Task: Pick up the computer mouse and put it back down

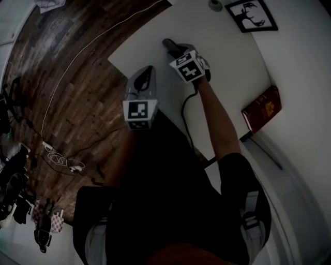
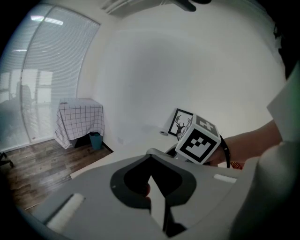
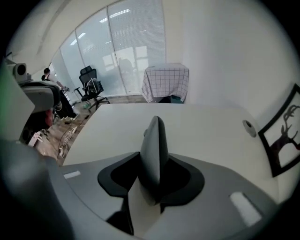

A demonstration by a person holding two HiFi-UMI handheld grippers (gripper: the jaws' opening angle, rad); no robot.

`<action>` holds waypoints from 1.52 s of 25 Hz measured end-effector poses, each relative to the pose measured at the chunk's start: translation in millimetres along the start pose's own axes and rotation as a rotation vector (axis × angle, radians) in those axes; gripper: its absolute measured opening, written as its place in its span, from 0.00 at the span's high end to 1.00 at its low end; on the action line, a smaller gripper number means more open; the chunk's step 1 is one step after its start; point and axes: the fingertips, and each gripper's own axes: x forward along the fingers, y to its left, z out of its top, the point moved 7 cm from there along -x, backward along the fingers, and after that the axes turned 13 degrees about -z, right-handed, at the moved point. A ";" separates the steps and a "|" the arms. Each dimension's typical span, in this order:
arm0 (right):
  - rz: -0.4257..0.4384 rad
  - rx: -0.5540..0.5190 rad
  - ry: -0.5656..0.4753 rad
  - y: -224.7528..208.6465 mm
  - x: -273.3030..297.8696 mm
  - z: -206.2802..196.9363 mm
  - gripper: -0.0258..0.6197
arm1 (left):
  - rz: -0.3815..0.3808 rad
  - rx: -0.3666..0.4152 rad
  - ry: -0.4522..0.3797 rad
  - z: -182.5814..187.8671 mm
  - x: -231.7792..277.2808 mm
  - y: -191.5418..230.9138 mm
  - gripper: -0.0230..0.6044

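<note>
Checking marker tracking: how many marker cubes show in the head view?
2. Left cube just past the edge of the table; right cube over it. None seems hidden.

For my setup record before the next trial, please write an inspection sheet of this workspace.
Surface: white table, mostly bare.
Job's things: computer mouse, held on edge.
Clutter: framed deer picture, red book, small round object.
Grippers: right gripper shut on the mouse; left gripper shut, empty.
Cables: black cable on the table; white cable and tangled wires on the wooden floor.
Surroundings: checked-cloth table, office chair, window blinds.
</note>
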 end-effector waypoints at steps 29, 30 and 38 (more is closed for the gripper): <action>-0.146 0.081 -0.380 12.4 -123.1 14.7 0.72 | -0.023 0.135 -0.015 29.6 -2.2 -27.7 0.96; -0.153 0.092 -0.399 12.3 -130.3 14.7 0.72 | -0.023 0.141 -0.019 32.5 -2.7 -30.6 0.96; -0.202 0.152 -0.479 17.3 -172.6 18.3 0.72 | -0.036 0.179 -0.053 49.0 -10.2 -44.5 0.96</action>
